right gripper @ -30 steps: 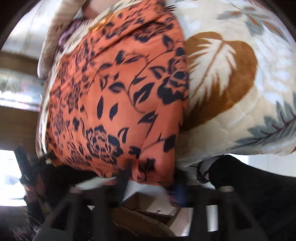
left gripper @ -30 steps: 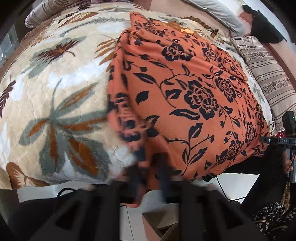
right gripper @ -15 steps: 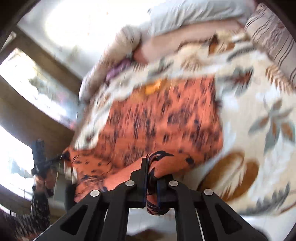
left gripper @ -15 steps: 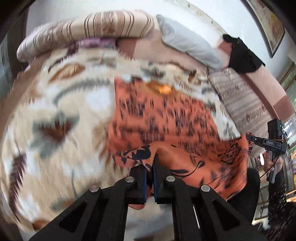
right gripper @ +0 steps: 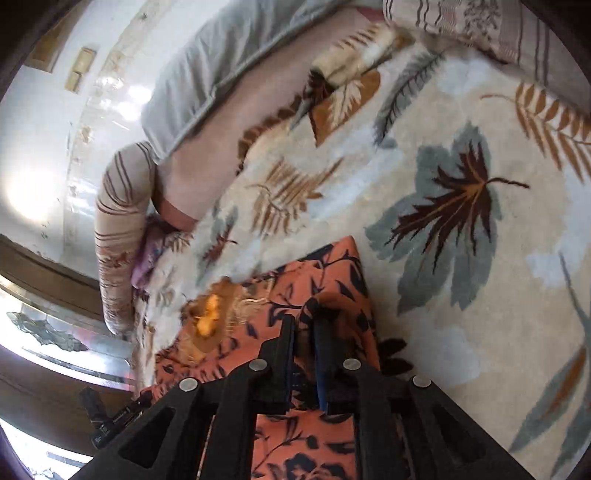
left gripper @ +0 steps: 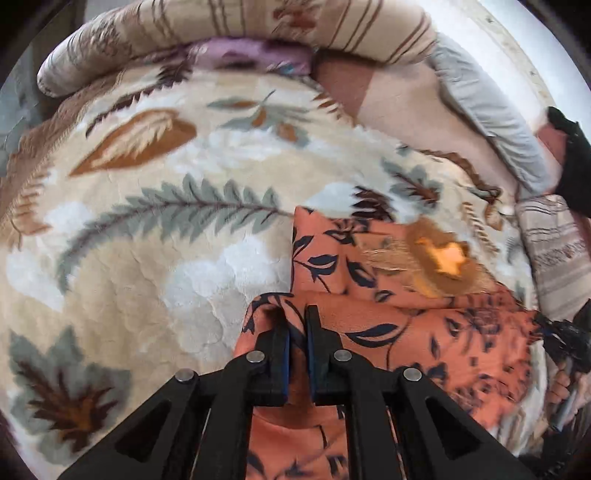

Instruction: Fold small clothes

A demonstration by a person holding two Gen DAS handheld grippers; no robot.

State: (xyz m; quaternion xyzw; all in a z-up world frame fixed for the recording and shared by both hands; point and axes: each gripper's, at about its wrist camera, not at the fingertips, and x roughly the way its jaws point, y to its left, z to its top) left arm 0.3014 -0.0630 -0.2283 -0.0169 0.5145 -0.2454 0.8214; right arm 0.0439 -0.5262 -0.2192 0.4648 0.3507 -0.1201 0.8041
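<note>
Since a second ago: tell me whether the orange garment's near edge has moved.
Yes. The orange garment had its near edge hanging off the bed's front; now the left tongs hold it up over the leaf-print blanket, toward the striped pillow.

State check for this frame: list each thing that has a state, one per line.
Orange floral garment: partly folded, near edge lifted over the rest, on the blanket.
Left gripper: shut on a garment corner.
Right gripper: shut on the other garment corner.
Leaf-print blanket: spread flat on the bed.
Grey pillow: lying at the bed's far edge.
</note>
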